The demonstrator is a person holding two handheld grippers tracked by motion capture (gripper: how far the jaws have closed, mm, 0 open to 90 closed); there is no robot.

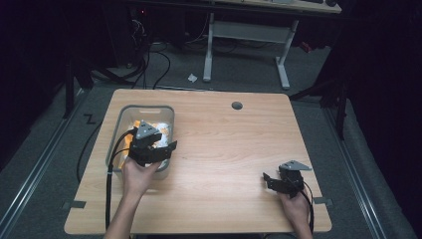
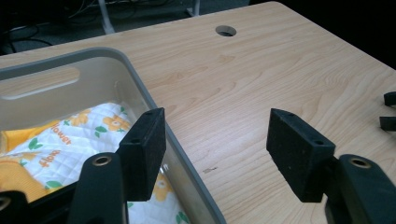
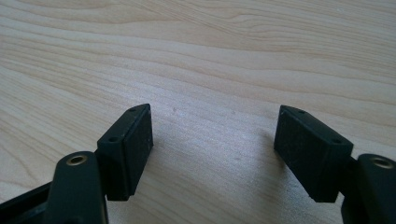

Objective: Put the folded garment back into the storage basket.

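Note:
A grey plastic bin [image 1: 121,115] stands on the left part of the wooden table [image 1: 224,144]. Inside it lies a white quilted cloth with orange flowers [image 2: 60,140]. My left gripper [image 1: 164,144] hovers over the bin's near right corner, its jaws open and empty. In the left gripper view the left gripper [image 2: 217,149] straddles the bin's right rim [image 2: 187,163], one pad over the cloth, the other over the table. My right gripper [image 1: 267,178] rests low at the table's front right, open, with bare wood between the right gripper's jaws [image 3: 215,144].
A round cable hole [image 1: 237,105] sits near the table's far edge. Black cables [image 1: 108,174] trail from the left gripper across the table's front left. Beyond the table stand a white desk frame [image 1: 246,35] and floor cables.

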